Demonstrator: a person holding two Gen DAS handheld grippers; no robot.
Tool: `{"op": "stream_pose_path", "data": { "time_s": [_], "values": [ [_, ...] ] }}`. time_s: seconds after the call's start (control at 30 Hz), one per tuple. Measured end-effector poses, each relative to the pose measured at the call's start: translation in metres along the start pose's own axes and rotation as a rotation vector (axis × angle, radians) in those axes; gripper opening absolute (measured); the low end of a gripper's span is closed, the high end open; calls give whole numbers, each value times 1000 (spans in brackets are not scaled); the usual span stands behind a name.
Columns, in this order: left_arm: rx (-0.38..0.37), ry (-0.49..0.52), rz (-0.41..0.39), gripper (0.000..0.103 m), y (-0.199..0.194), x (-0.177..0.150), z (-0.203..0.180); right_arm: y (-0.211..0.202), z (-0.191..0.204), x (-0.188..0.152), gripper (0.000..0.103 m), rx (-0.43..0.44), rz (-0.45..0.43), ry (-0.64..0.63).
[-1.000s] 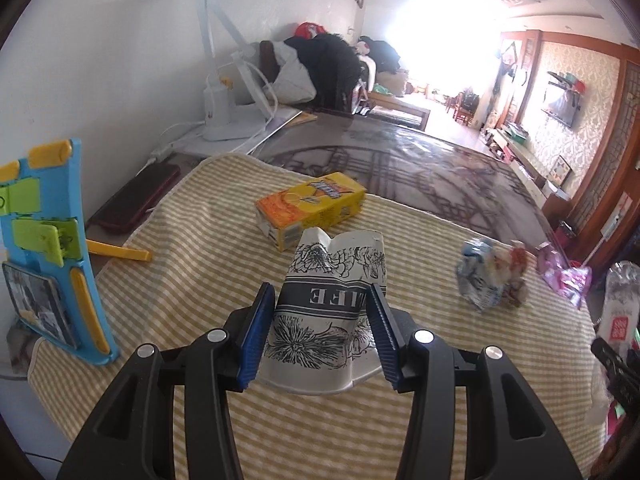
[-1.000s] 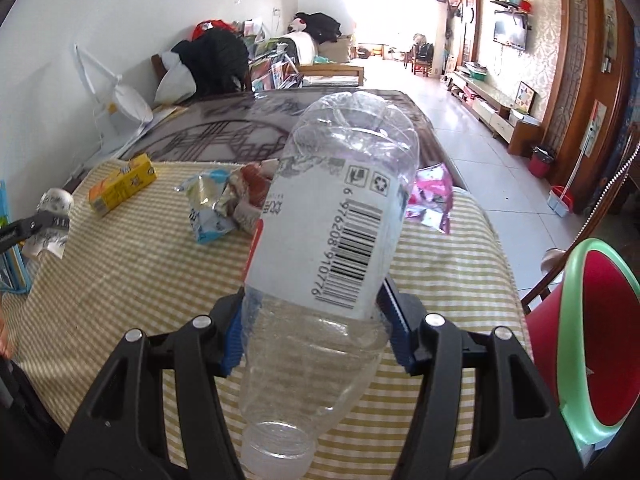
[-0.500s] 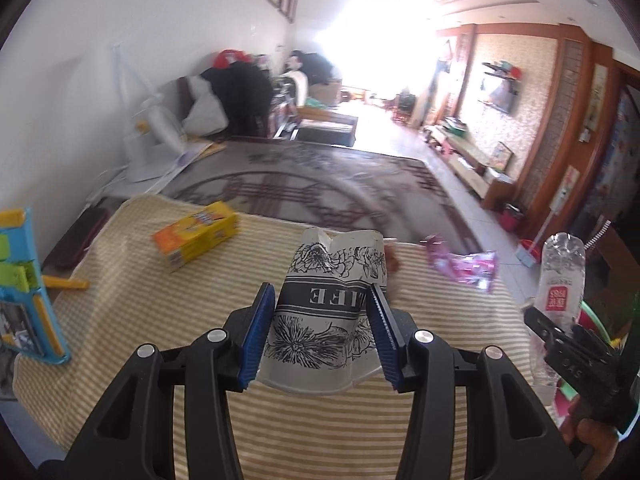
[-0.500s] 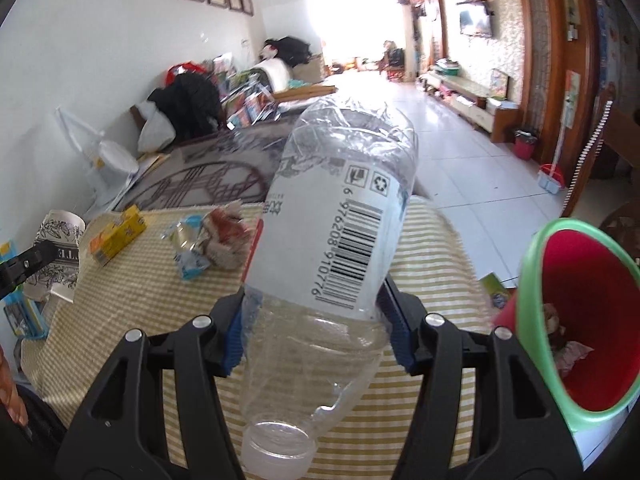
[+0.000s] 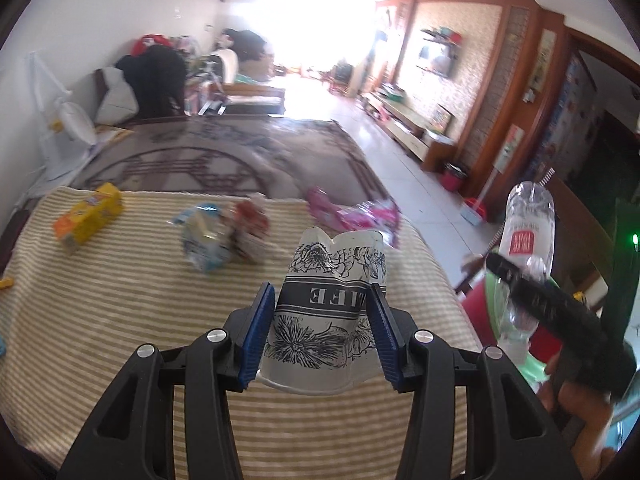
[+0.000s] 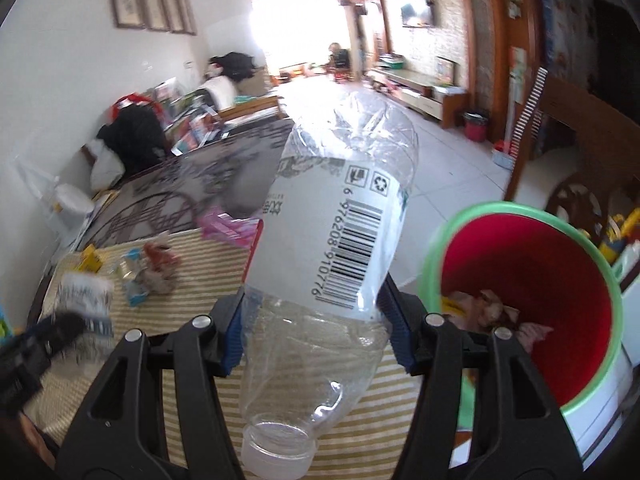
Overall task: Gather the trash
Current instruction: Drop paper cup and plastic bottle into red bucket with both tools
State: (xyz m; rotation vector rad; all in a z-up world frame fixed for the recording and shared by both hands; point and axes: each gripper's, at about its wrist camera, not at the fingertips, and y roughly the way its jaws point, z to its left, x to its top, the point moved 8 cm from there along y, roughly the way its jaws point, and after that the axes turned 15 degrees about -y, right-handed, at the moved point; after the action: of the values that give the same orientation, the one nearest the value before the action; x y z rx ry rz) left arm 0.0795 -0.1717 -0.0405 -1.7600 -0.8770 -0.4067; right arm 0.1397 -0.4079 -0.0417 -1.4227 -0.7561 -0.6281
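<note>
My left gripper (image 5: 320, 328) is shut on a crumpled white paper cup (image 5: 328, 312) with black flower print, held above the striped tablecloth. My right gripper (image 6: 316, 320) is shut on an empty clear plastic bottle (image 6: 332, 240), cap end toward the camera. It also shows in the left wrist view, where the bottle (image 5: 528, 240) stands over the bin. A red bin with a green rim (image 6: 532, 280) holding some trash is just right of the bottle. A crumpled wrapper (image 5: 224, 236), a pink wrapper (image 5: 356, 212) and a yellow box (image 5: 88, 216) lie on the table.
The table under the yellow striped cloth (image 5: 120, 320) ends at its right edge beside the bin. A dark patterned tabletop (image 5: 200, 160) lies beyond. A wooden chair (image 6: 576, 200) stands behind the bin. A white fan (image 5: 68, 128) stands at the far left.
Both grippers have swung right toward the bin, each keeping its hold. The red bin has come closer and larger in the right wrist view. The blue toy has left the left view.
</note>
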Motion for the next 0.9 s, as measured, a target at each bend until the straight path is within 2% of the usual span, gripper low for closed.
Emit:
{"op": "stream_pose_path", "data": {
  "time_s": [0.27,0.4,0.47,0.5,0.53,0.63,0.8,0.9],
  "values": [
    [-95,65,84,45,18,-26,-48,-12,-77,-15,56,-78,3,200],
    [-136,85,115,45,27,-35,-65,-16,-96,-16,57,-158,7,202],
    [-151,91,126,45,30,-38,-74,-18,-105,-18,68,-219,16,201],
    [-162,92,134,45,32,-39,-80,-20,-113,-19,83,-262,16,209],
    [-172,93,139,45,33,-40,-84,-22,-117,-19,91,-284,9,218],
    [-208,96,159,45,38,-40,-98,-34,-138,-22,98,-365,-20,266],
    [-312,140,218,45,48,-49,-149,-67,-180,-32,98,-539,-86,399],
    [-372,176,245,45,49,-62,-178,-83,-195,-38,98,-593,-124,462]
  ]
}}
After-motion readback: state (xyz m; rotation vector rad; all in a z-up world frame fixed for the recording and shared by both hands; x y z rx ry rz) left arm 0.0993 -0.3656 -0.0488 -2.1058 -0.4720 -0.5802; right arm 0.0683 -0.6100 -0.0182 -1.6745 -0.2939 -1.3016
